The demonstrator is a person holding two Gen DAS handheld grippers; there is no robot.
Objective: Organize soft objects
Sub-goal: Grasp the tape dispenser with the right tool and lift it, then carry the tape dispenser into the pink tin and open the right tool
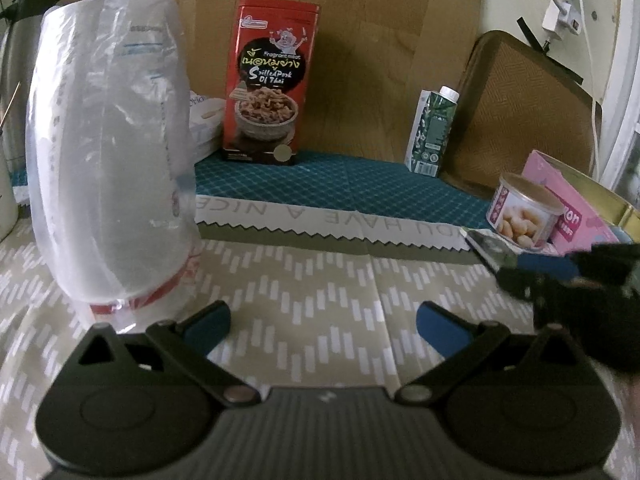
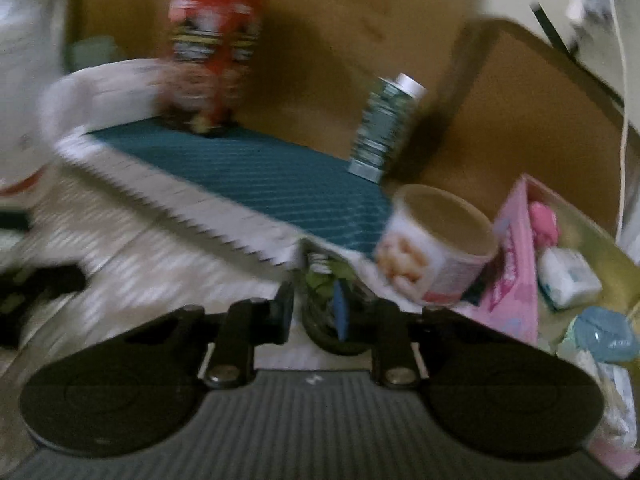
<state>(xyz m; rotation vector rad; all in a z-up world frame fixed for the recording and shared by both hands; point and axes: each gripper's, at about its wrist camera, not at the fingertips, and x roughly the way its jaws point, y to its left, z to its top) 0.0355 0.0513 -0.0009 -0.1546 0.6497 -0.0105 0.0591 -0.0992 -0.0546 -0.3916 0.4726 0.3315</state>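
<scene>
We see the right gripper (image 2: 314,312) with its jaws drawn close on a dark packet (image 2: 324,280) with green and white print; the view is blurred, but the packet sits between the blue pads and looks pinched there, just off the near edge of the teal mat (image 2: 248,172). In the left wrist view the same packet (image 1: 486,246) shows as a dark, crinkled thing at the right side of the surface (image 1: 320,304), touching the front of the peanut can (image 1: 524,212), with the right gripper's black body (image 1: 580,280) right at it.

Our left gripper (image 1: 322,322) has its jaws wide apart, nothing between them, low over the patterned cloth. It is well apart from the packet, and just beside its left finger stands a clear plastic bag (image 1: 108,160) over a white stack with a red band.

Writing we can read: red box (image 1: 270,80) at the far edge says "Fragrant meat" and "Grilled Pork Of Thai", with Thai script. White strip (image 1: 320,216) along the mat reads upside down "YOU HAVE A NICE". Green carton (image 1: 430,132) text is too small. Pink box (image 1: 576,216) is beside the can, lettering unreadable.
</scene>
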